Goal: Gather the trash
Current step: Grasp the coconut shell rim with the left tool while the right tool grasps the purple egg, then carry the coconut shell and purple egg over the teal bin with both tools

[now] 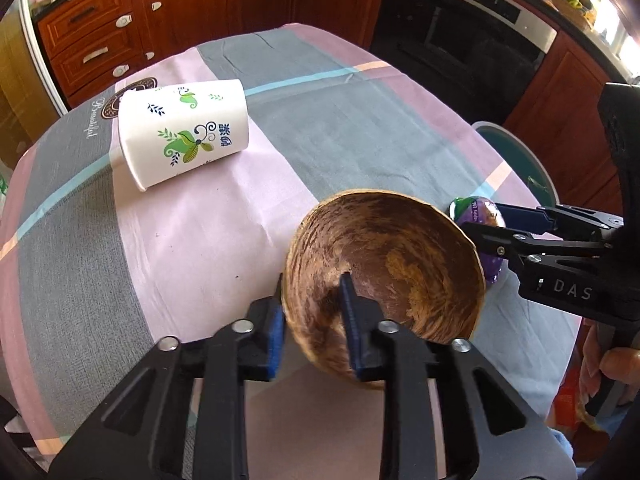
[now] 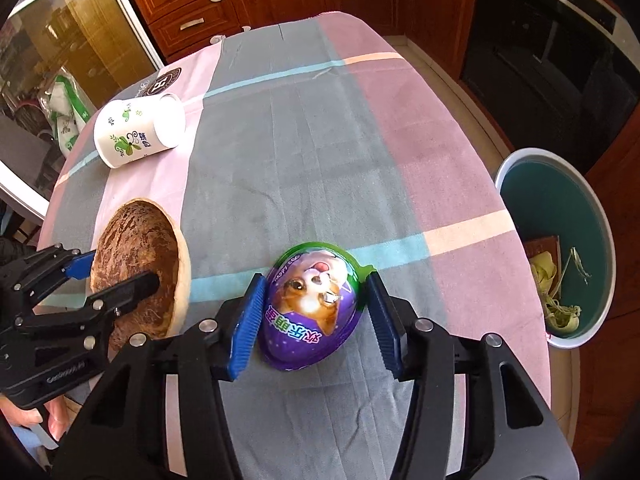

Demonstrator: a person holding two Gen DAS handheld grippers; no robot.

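A: How are the grippers posed?
B: Both are angled steeply down. The shell's rim is clamped by the left gripper.
A: The right?
B: The egg, on the table, is straddled by the right gripper; left pad touching, right pad just clear.

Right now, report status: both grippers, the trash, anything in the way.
Left gripper clamped on coconut shell rim. Right gripper straddling purple egg pack, right pad not touching. Paper cup lying loose on table. Bin beside table, path unobstructed.

left hand-held gripper clamped tight, right hand-held gripper half closed, both angled steeply downward
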